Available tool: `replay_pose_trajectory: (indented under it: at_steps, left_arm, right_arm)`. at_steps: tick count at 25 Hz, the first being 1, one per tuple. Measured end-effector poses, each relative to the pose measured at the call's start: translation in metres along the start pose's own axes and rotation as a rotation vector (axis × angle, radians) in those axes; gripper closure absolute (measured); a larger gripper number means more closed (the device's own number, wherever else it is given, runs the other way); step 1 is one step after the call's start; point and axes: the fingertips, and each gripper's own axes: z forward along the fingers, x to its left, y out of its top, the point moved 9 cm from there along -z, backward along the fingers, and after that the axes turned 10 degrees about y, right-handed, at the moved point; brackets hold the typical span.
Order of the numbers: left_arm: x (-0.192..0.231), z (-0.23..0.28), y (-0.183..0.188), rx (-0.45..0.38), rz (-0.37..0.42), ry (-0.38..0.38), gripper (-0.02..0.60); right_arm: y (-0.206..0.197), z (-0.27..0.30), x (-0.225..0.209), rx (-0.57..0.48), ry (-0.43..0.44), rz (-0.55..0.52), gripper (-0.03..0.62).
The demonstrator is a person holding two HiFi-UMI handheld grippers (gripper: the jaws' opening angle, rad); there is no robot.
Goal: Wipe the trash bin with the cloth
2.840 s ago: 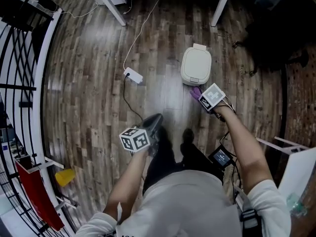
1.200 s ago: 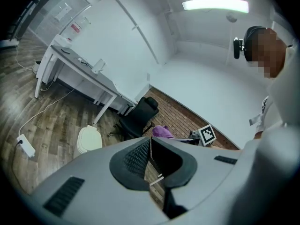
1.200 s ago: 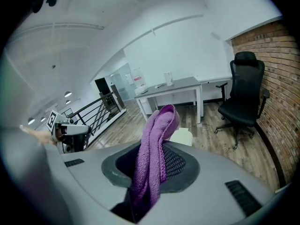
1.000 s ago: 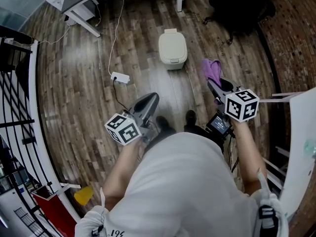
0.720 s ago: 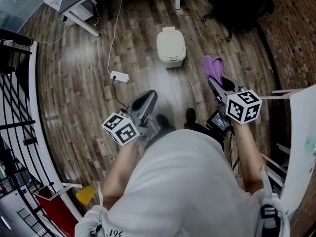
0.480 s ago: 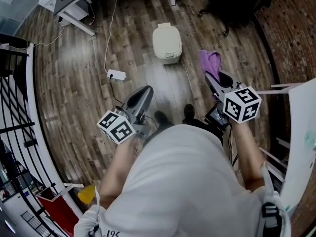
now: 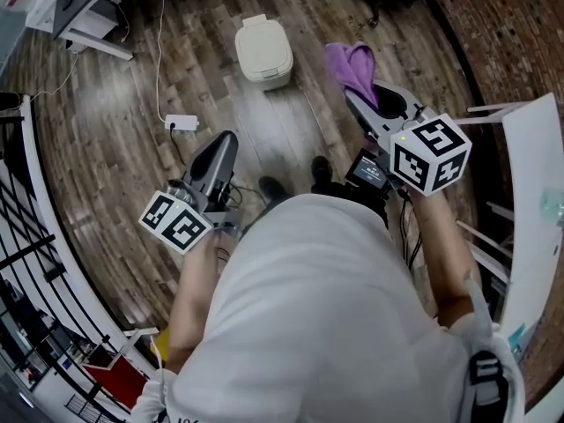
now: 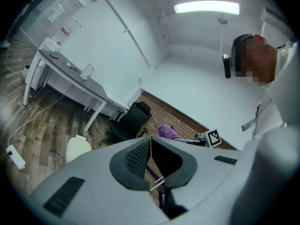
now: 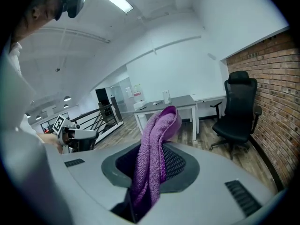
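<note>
The cream trash bin [image 7: 264, 51] stands on the wooden floor [image 7: 115, 139] at about 12 o'clock in the head view; its lid looks closed, so any contents are hidden. At 1 o'clock, apart from the bin, the purple cloth [image 7: 351, 63] hangs folded from the right gripper [image 7: 354, 97], whose fingers [image 9: 176, 165] are clenched on it. The left gripper [image 7: 224, 141] is held out at 9 o'clock, pointing toward the bin, its fingers [image 8: 136, 156] pressed together on nothing.
</note>
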Motion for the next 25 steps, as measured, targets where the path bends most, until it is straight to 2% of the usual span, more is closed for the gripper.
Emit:
replay_pose_trajectory:
  at_steps: [11,25]
  left_arm:
    - [-0.005,0.013,0.010,0.006,0.024,-0.027,0.574]
    - [-0.008,0.017,0.007,0.026,0.031,-0.036,0.574]
  right_arm:
    - [0.001,-0.006,-0.002,-0.002,-0.020,0.029,0.506]
    - [0.008,-0.008,-0.003,-0.009,-0.044,-0.013,0.508]
